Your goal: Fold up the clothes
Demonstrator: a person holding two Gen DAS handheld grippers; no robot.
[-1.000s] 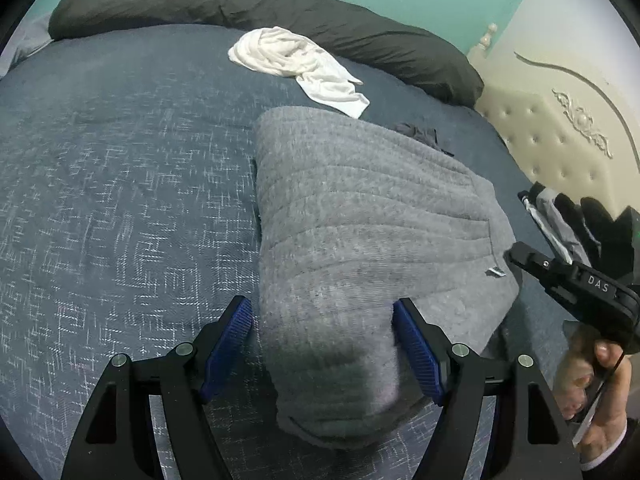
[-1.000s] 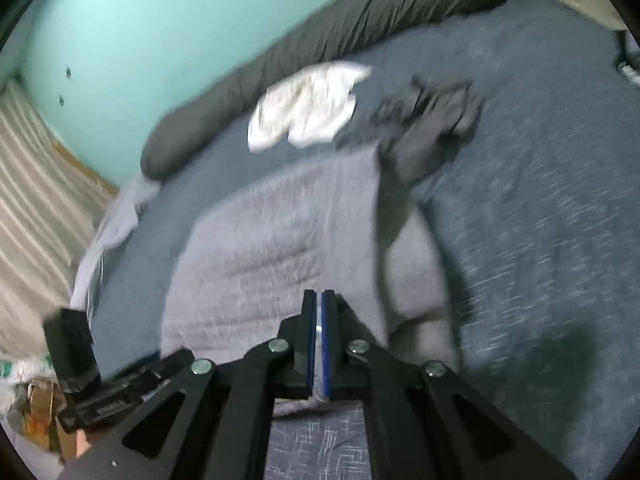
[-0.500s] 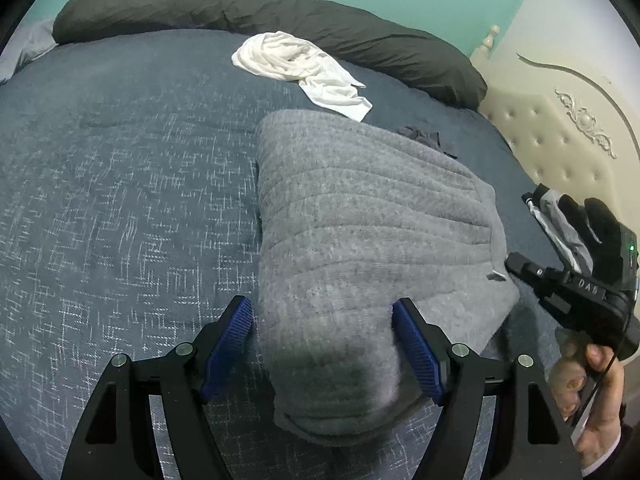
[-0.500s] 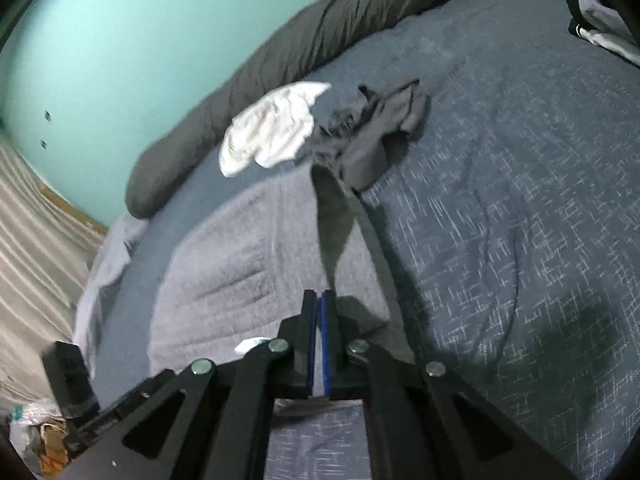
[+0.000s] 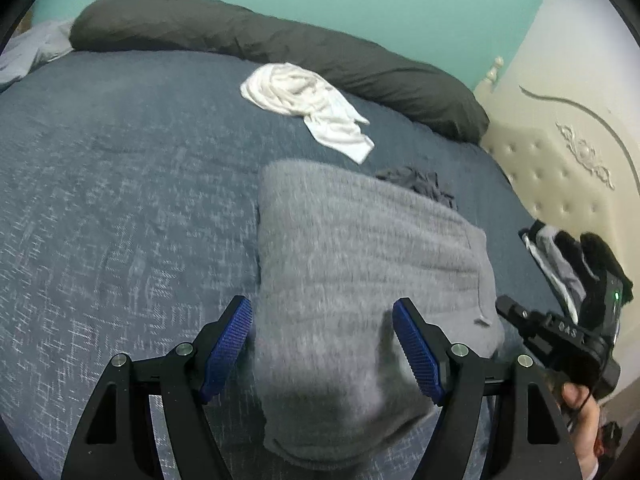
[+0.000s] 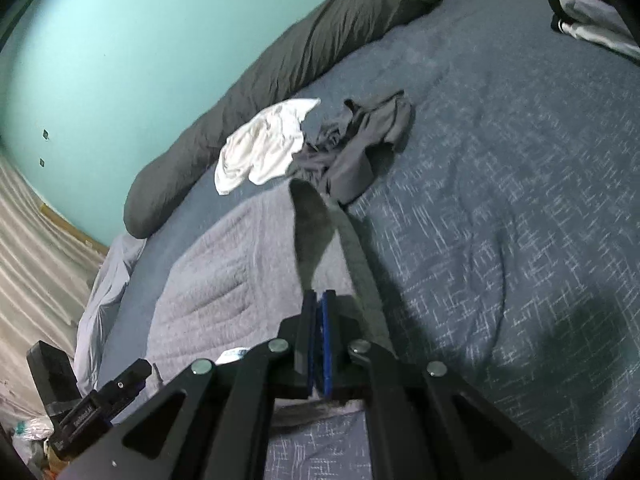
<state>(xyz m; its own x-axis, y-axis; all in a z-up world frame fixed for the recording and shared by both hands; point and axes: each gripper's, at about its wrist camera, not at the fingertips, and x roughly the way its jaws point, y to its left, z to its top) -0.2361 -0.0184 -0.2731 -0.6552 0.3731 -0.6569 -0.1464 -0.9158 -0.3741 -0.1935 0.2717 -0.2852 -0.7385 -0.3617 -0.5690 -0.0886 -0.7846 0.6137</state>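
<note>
"DAS" printed on right gripper [image 5: 505,308]

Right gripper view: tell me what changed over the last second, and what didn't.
The right gripper rolled and sank a little closer to the grey sweater, its jaws shut throughout; whether it pinches the cloth is unclear. Nothing was picked up or released. The left gripper stayed open astride the sweater's near end. The white cloth and dark garment lie unmoved on the bed.
</note>
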